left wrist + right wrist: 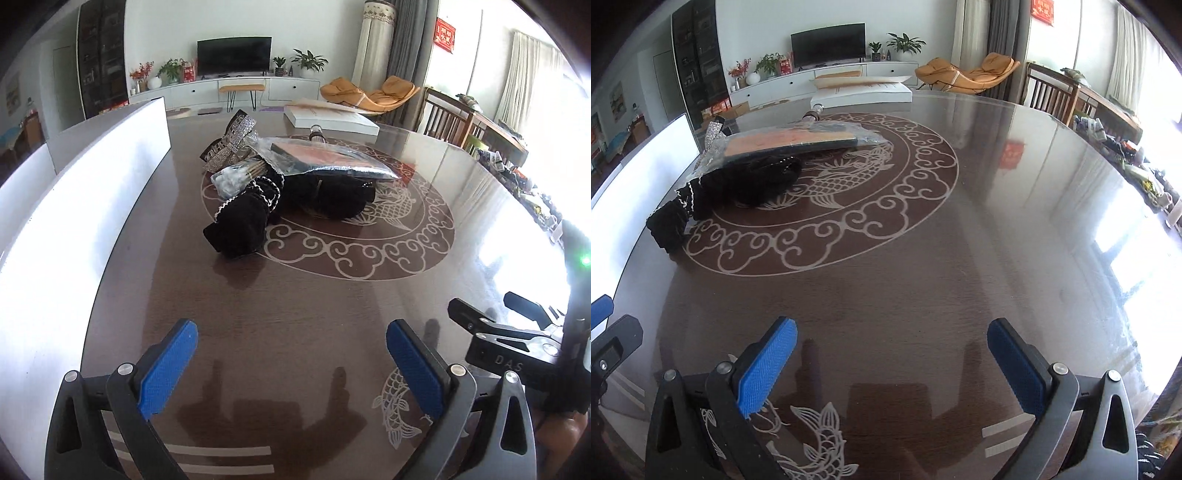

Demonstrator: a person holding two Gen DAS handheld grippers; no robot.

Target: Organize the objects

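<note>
Objects piled near centre of dark brown glossy table (pixel 295 302): black velvet bag with pearl trim (pixel 240 225), clear plastic pouch with orange card (pixel 325 158) laid on top, silver rhinestone hair clip (pixel 229 144) behind. Left gripper (pixel 291 354) held with jaws apart, nothing between. Right gripper (pixel 892 354) likewise spread, nothing held, well apart from pile.

left tongs (pixel 291 354): blue textured pads | black-grey arms | silver screws | "DAS" marking
</note>
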